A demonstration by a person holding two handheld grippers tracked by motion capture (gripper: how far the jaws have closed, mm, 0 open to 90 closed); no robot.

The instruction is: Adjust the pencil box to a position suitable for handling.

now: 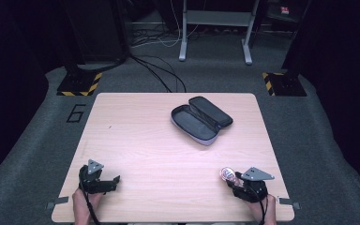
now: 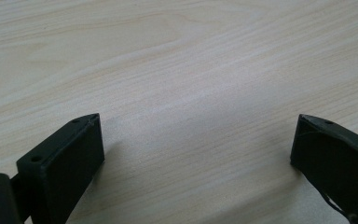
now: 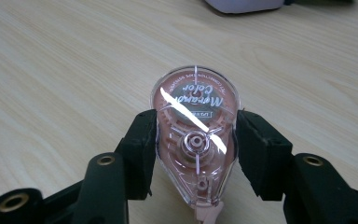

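The right gripper clamps a clear pink correction tape dispenser between its 2 black jaws, 1 pad on each flat side. In the high view this right gripper sits near the right front corner of the wooden table, the dispenser at its tip. The left gripper rests near the left front corner, jaws spread wide over bare wood. Well beyond both, an open pencil case lies on the table.
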